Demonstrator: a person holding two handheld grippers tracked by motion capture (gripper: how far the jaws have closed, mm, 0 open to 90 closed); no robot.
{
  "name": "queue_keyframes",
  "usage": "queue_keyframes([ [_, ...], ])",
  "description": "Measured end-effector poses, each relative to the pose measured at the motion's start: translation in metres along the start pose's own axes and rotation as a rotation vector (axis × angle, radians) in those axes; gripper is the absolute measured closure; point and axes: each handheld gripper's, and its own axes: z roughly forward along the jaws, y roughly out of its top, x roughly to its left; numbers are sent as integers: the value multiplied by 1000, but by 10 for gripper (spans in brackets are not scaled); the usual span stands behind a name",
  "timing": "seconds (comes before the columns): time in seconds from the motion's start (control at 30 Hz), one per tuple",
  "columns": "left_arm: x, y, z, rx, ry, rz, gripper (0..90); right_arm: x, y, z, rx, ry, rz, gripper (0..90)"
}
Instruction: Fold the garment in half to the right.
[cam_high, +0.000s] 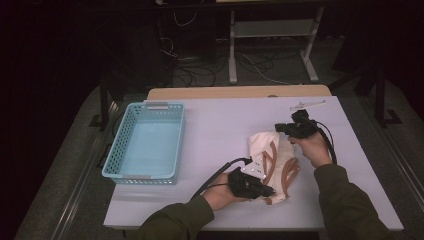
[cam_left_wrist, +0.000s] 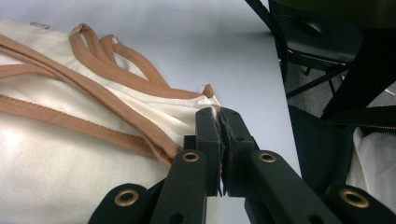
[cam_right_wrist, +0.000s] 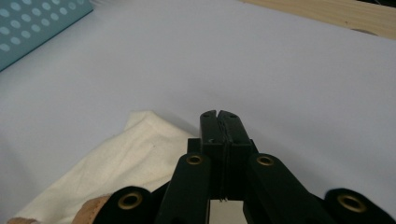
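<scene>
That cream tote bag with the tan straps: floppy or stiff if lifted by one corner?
Probably floppy: the tote bag lies flat and creased, so it should sag. The loose tan straps will likely dangle. It looks light, thin cloth.

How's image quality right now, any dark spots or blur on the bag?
High view: table evenly lit, surroundings nearly black. Left gripper view: cloth bag sharp, straps crisp, background dim. Right gripper view: bag soft-focus at lower left, no glare.

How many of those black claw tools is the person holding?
2. The left claw is at the near edge of the cream bag; the right claw is at its far edge.
</scene>
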Motion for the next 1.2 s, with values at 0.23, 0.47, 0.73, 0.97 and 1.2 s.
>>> queue_keyframes([
  [0.23, 1, 1, 4, 2, -5, 0, 869, -7, -8, -3, 3, -7, 13, 880],
  [0.47, 1, 2, 11, 11, -17, -6, 869, -12, -16, -4, 14, -19, 21, 879],
  [0.73, 1, 3, 19, 22, -24, -9, 868, -20, -27, -4, 20, -25, 37, 878],
  [0.97, 2, 2, 22, 31, -32, -14, 868, -23, -32, -1, 32, -28, 43, 877],
  [1.2, 3, 1, 24, 38, -36, -17, 867, -25, -40, 5, 62, -48, 44, 874],
])
